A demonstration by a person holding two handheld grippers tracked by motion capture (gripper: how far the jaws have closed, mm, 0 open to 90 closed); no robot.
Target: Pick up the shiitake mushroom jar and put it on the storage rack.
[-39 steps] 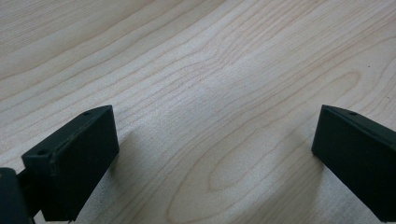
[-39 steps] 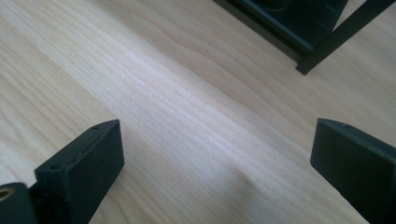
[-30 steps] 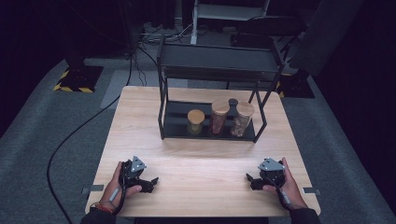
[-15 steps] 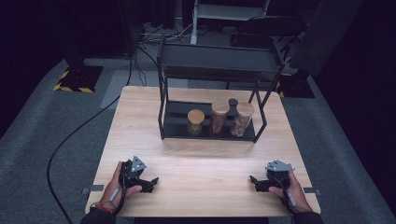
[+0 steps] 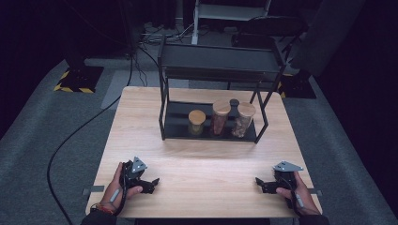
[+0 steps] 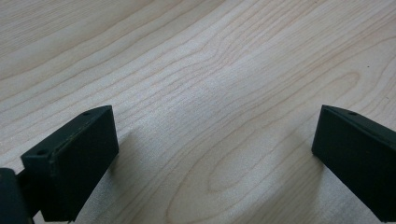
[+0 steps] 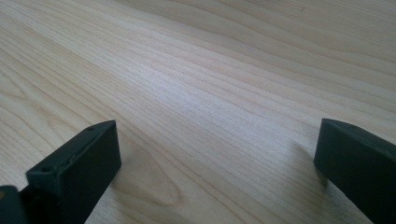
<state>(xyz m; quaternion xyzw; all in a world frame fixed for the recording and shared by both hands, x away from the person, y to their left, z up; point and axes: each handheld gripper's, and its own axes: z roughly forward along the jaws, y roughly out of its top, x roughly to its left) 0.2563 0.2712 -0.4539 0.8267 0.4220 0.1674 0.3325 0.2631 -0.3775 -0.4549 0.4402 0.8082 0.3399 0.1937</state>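
My left gripper (image 5: pixel 152 180) rests low over the wooden table (image 5: pixel 202 159) near the front left, held by a hand, jaws wide apart. In the left gripper view the left gripper (image 6: pixel 215 149) has only bare wood between its jaws. My right gripper (image 5: pixel 259 183) sits near the front right corner, pointing left. Its jaws have just been opening, and in the right gripper view the right gripper (image 7: pixel 217 154) stands open with nothing between them. Three wooden-lidded jars, a short one (image 5: pixel 197 122), a tall one (image 5: pixel 220 117) and another (image 5: pixel 244 119), stand on the lower shelf of a black rack (image 5: pixel 220 65).
The black two-tier rack stands at the back half of the table, its upper shelf bare. A small dark-lidded item (image 5: pixel 233 102) sits behind the jars. A cable (image 5: pixel 70 140) runs across the grey floor at the left. Bare wood lies between the two grippers.
The right hand has slid its gripper to the right, toward the table's front right corner. The left hand has stayed put.
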